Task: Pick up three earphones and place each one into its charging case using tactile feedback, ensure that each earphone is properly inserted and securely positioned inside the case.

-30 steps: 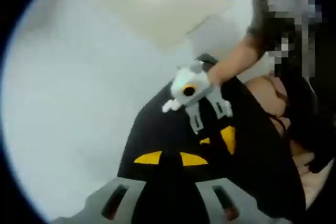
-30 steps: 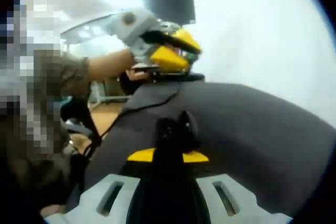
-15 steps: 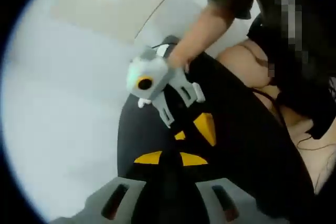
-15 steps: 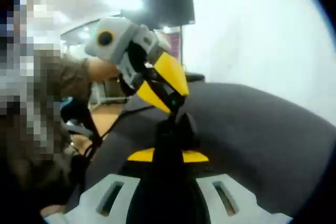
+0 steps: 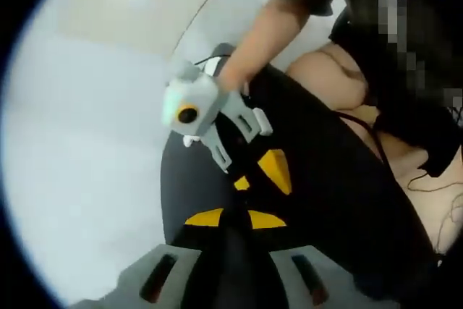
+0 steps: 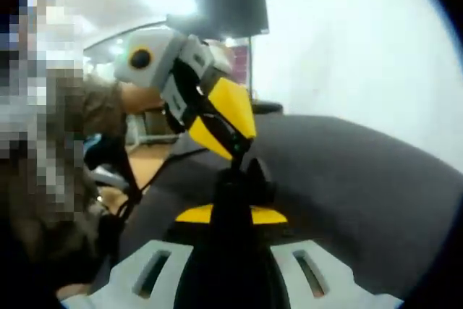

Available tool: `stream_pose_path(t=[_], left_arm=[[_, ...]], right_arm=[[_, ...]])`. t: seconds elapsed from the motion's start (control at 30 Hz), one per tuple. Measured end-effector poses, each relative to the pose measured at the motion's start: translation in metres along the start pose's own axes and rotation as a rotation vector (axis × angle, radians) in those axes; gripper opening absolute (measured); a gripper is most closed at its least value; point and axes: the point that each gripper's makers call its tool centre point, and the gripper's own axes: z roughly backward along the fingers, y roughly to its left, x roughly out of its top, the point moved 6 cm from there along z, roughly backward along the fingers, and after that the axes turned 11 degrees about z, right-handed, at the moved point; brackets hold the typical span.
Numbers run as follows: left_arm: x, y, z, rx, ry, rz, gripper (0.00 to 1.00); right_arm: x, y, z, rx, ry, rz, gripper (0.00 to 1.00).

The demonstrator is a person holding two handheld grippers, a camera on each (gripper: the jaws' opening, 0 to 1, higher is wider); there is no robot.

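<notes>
In the right gripper view my right gripper point(image 6: 233, 197) is shut on a small black piece point(image 6: 243, 177) that stands up from its yellow pads; I cannot tell whether it is an earphone or a case. My left gripper point(image 6: 242, 152) comes in from the upper left, held by a hand, its yellow jaws drawn together with the tips touching the top of that piece. In the left gripper view my left gripper point(image 5: 235, 216) points at the right gripper point(image 5: 257, 179), tip to tip over a black mat point(image 5: 333, 200). What lies between the left jaws is hidden.
The black mat lies on a white table point(image 5: 87, 150). A person point(image 5: 376, 70) stands close behind it, forearm point(image 5: 264, 34) reaching to the right gripper. In the right gripper view a dark screen point(image 6: 231, 6) hangs on the far wall beside a white wall point(image 6: 354, 56).
The left gripper tipped its yellow jaws down from above onto the black piece in the right gripper. The two grippers drew closer, tip to tip. The right gripper kept its hold.
</notes>
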Motion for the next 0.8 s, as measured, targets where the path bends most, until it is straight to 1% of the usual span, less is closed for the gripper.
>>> stream_pose_path(t=[0.13,0.17,0.2,0.23,0.33,0.43,0.53,0.6,0.73,0.8], left_arm=[[-0.0013,-0.0052,-0.0035,-0.004,0.017,-0.042,0.09],[-0.0023,-0.0064,-0.0045,-0.007,0.029,-0.059,0.09],[-0.0034,-0.0072,-0.0054,-0.005,0.046,-0.099,0.09],[-0.0034,-0.0086,-0.0061,0.0,0.049,-0.112,0.09],[-0.001,-0.0086,-0.006,-0.008,0.039,-0.101,0.09],[-0.0029,-0.0073,-0.0064,-0.012,0.036,-0.093,0.09],[-0.0025,-0.007,-0.0049,-0.029,0.011,-0.034,0.09],[-0.0019,-0.0061,-0.0047,-0.037,-0.004,-0.01,0.09],[-0.0027,-0.0063,-0.0063,-0.041,-0.003,-0.011,0.09],[-0.0017,-0.0065,-0.0059,-0.053,-0.002,-0.008,0.09]], right_arm=[[0.0004,0.0006,-0.0005,0.0,0.0,0.002,0.18],[0.0005,0.0006,-0.0006,0.0,0.0,0.002,0.18],[0.0006,0.0006,-0.0007,0.0,-0.001,0.0,0.18],[0.0008,0.0004,-0.0007,-0.001,-0.003,-0.002,0.18],[0.0009,0.0006,-0.0006,0.004,-0.003,0.001,0.18],[0.0009,-0.0001,-0.0007,0.003,-0.003,-0.001,0.18],[0.0009,-0.0002,-0.0005,0.004,-0.004,-0.001,0.18],[0.0009,0.0001,-0.0004,0.004,-0.004,0.0,0.18],[0.0009,0.0002,-0.0004,0.004,-0.004,-0.001,0.18],[0.0008,0.0001,-0.0002,0.004,-0.004,0.0,0.18]])
